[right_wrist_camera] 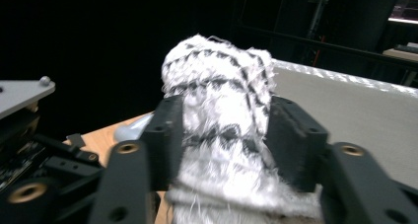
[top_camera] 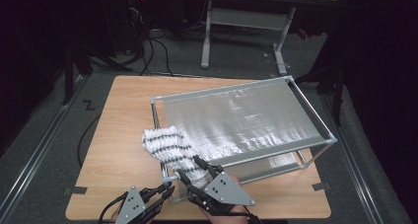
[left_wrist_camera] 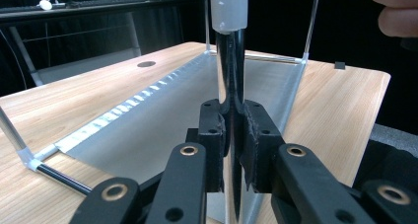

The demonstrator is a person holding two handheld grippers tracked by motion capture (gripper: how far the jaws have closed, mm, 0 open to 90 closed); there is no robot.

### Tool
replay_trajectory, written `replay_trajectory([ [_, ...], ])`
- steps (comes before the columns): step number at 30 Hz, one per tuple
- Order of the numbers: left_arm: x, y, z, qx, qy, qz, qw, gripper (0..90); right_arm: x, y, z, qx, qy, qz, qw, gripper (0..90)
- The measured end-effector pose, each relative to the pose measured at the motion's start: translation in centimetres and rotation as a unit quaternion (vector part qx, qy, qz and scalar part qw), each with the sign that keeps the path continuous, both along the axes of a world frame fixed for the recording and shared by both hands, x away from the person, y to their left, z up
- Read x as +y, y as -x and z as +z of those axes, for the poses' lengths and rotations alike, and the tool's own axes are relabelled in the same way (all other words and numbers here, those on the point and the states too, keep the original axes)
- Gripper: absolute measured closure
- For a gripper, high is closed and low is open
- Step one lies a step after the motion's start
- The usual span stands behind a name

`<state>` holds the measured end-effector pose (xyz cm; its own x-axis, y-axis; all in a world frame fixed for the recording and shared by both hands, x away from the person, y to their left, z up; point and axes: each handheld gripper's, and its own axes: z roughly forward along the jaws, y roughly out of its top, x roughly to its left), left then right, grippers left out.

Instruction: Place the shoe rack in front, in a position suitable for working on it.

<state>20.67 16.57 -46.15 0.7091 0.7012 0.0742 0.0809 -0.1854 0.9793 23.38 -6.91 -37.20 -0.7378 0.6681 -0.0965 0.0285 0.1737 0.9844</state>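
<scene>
Leftmost in the high view, we find the left gripper [top_camera: 167, 189] at the near edge of the table [top_camera: 121, 110]. Its jaws are pressed together on the upright corner post [left_wrist_camera: 230, 61] of the rack [top_camera: 315, 119], which the left gripper view shows pinched between the pads. That hand is anchoring the frame, we judge, and is not free for the cloth.

Next to the right lies the striped towel [top_camera: 165, 145], white with dark bands, draped over the rack's near-left corner. Its long axis runs on a slant, from its bunched end up on the silver top, far and left, down to its near end, which hangs toward the person, near and right. So the towel points away from the person and leftward.

Right of that, the right gripper [top_camera: 188, 166] sits at the towel's near end and is lined up along that same slanted axis. In the right gripper view its jaws stand spread, one on each side of the towel [right_wrist_camera: 217, 76], with the cloth filling the gap. We read that as a loose straddle and not a pinch. This is the nearer hand, and the bulk of the towel lies straight ahead of it, up the slant onto the rack's top.
</scene>
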Motion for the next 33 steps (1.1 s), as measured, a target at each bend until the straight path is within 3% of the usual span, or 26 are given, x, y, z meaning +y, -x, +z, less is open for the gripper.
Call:
replay_trajectory([
  [5, 0.00, 0.01, 0.02, -0.001, -0.002, 0.000, 1.0000, 79.9, 0.29, -0.45, -0.02, 0.015, 0.007, -0.003, 0.9999, 44.5],
  [20, -0.01, 0.03, 0.02, -0.001, -0.003, 0.000, 1.0000, 79.9, 0.30, -0.79, -0.35, 0.040, 0.009, 0.032, 0.9987, 72.2],
  [27, 0.00, 0.00, 0.03, 0.001, -0.001, 0.000, 1.0000, 80.0, 0.38, -0.87, -0.24, 0.034, 0.018, 0.040, 0.9985, 77.8],
  [33, -0.03, 0.01, 0.02, 0.000, -0.001, -0.002, 1.0000, 80.0, -0.02, -0.89, 0.02, 0.026, 0.006, 0.033, 0.9991, 78.6],
])
